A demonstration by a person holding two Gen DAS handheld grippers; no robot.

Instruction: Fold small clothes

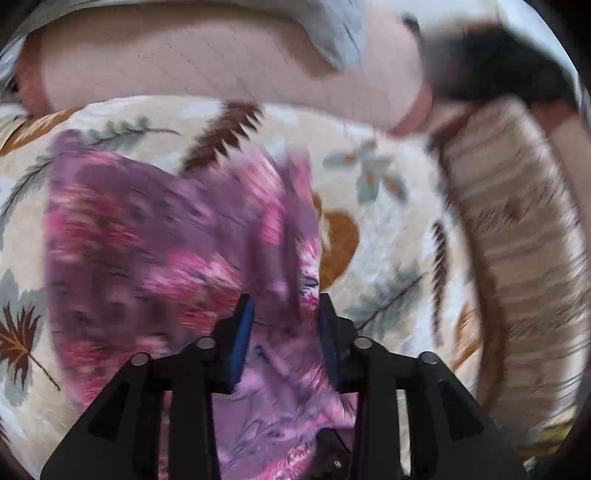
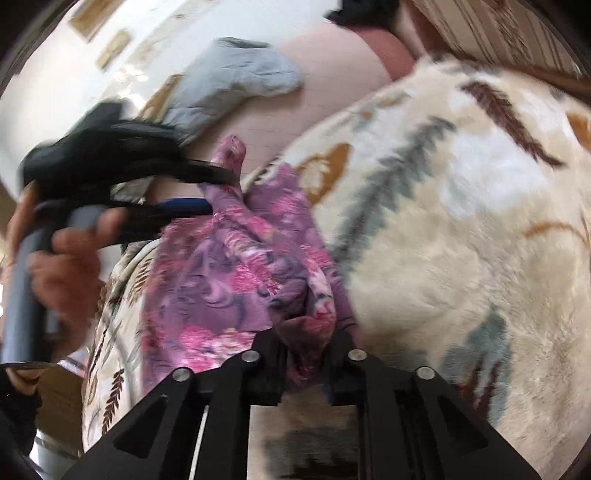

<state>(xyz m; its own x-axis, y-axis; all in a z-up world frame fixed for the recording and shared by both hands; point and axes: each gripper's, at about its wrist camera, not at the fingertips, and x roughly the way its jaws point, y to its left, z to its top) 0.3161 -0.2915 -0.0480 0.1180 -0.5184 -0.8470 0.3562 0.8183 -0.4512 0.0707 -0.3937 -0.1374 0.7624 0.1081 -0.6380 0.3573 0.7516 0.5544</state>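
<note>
A small purple garment with pink flowers (image 1: 147, 229) lies rumpled on a cream blanket. In the left wrist view my left gripper (image 1: 286, 332) is right over the garment's near edge. Its blue pads (image 1: 242, 343) stand apart, the cloth runs loosely between them, and the gripper is open. In the right wrist view the same garment (image 2: 207, 288) stretches from the left gripper (image 2: 218, 192), held by a hand (image 2: 62, 273), to my right gripper (image 2: 304, 347). A bunched fold fills the narrow gap between the right fingers, which are shut on it. One corner of cloth sticks up past the left jaws.
The cream blanket with leaf prints (image 1: 373, 229) (image 2: 461, 221) covers a bed. Beyond it lies a pink quilted surface (image 1: 184, 62) with a grey cloth (image 1: 340, 33) (image 2: 229, 77) on it. A striped beige cushion (image 1: 517, 240) borders the right side, and a dark blurred thing (image 1: 491, 66) sits behind it.
</note>
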